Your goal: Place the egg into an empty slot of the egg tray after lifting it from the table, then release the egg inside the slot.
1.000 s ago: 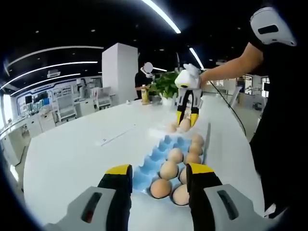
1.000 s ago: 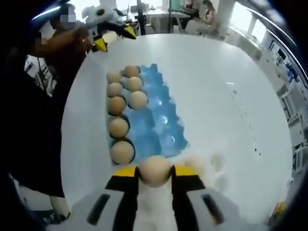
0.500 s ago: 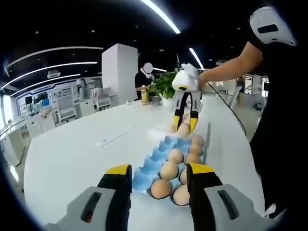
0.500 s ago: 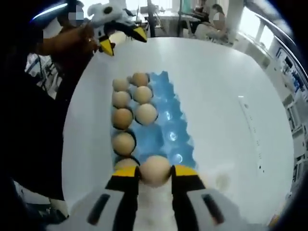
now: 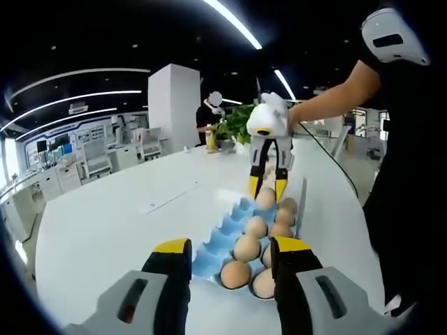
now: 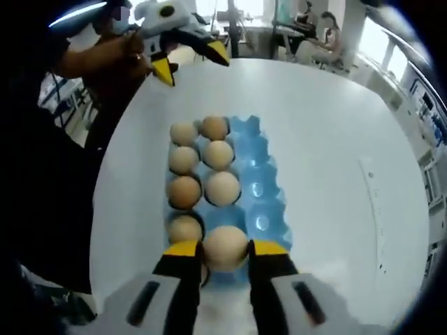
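A blue egg tray (image 6: 262, 150) lies on the white table (image 6: 335, 139) with several eggs in its left two rows and bare slots along its right row. My right gripper (image 6: 225, 249) is shut on a pale egg (image 6: 225, 241), held just above the near end of the tray. In the left gripper view the same tray (image 5: 227, 227) runs away from me; the right gripper (image 5: 267, 188) points down over its far end with the egg (image 5: 265, 199) between its yellow tips. My left gripper (image 5: 230, 246) is open, short of the tray. It appears open at the tray's far side (image 6: 191, 61).
A person's arm (image 5: 328, 98) holds the right gripper from the right side of the table. A potted plant (image 5: 241, 122) and a white pillar (image 5: 174, 105) stand beyond the table's far edge. A thin dark line (image 5: 171, 197) lies on the open tabletop (image 5: 105, 230) left of the tray.
The right gripper has carried the egg from the table beyond the tray's end to over the tray's end slots. The left gripper has stayed still and open.
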